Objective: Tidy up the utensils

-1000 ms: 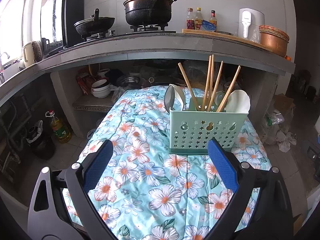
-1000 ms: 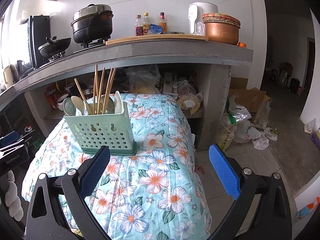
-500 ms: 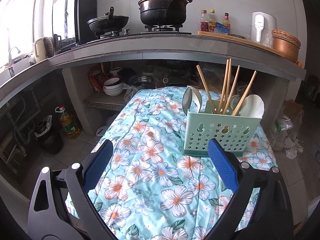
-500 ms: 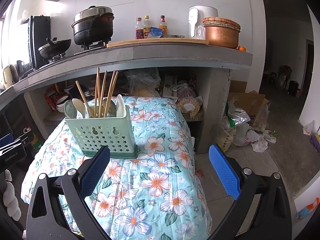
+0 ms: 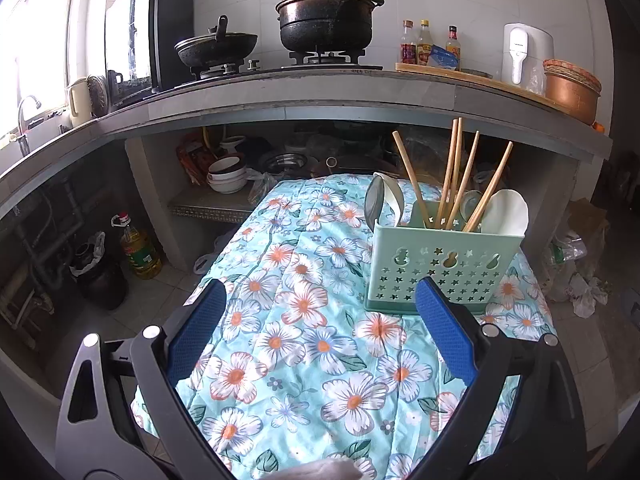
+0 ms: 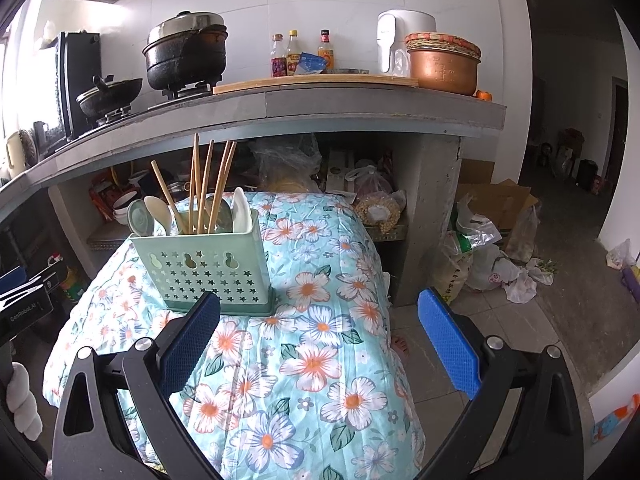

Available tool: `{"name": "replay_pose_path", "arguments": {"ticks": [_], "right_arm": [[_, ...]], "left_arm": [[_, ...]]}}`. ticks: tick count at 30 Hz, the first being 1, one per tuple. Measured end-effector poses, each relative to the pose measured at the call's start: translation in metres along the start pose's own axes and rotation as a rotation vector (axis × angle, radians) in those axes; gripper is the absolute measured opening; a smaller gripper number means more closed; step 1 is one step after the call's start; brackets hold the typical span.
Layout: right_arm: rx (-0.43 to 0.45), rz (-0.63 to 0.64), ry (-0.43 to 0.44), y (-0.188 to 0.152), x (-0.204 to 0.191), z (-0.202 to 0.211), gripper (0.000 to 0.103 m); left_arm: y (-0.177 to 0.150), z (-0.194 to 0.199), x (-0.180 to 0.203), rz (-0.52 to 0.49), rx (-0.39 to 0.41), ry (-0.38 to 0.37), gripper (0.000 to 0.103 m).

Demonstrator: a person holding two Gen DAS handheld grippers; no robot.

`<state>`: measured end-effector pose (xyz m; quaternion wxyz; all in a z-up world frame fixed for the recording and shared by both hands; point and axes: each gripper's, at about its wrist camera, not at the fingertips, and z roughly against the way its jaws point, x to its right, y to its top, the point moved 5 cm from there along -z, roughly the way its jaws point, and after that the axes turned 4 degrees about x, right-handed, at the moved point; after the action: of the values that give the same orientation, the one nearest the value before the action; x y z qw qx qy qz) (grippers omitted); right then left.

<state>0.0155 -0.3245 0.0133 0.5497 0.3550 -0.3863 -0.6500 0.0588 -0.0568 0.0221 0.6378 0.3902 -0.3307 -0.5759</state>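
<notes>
A mint green utensil holder (image 5: 442, 267) with star cut-outs stands on the floral cloth (image 5: 304, 320). It holds several wooden chopsticks (image 5: 460, 176), white spoons (image 5: 505, 213) and a grey spoon (image 5: 375, 200). It also shows in the right wrist view (image 6: 208, 261), with chopsticks (image 6: 204, 184) and spoons (image 6: 241, 210). My left gripper (image 5: 320, 292) is open and empty, above the cloth in front of the holder, to its left. My right gripper (image 6: 320, 300) is open and empty, near the holder's right front.
A grey counter (image 5: 304, 92) overhangs the table's far end, carrying a black pot (image 5: 326, 20), a wok (image 5: 218, 46), bottles (image 5: 424, 42) and a copper pot (image 6: 442, 64). Bowls (image 5: 226, 174) sit below it. Bags and a box (image 6: 496, 216) lie on the floor right.
Both grippers have drawn back and risen slightly; the holder looks smaller and has shifted right in the left wrist view. Both stay open and empty.
</notes>
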Motion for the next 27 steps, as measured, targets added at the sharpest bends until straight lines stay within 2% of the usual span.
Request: {"name": "replay_pose_path", "arguments": {"ticks": [27], "right_arm": [[0.002, 0.002, 0.004, -0.0004, -0.0015, 0.0000, 0.096]], "left_arm": [[-0.0009, 0.0010, 0.0040, -0.011, -0.001, -0.013, 0.092]]}}
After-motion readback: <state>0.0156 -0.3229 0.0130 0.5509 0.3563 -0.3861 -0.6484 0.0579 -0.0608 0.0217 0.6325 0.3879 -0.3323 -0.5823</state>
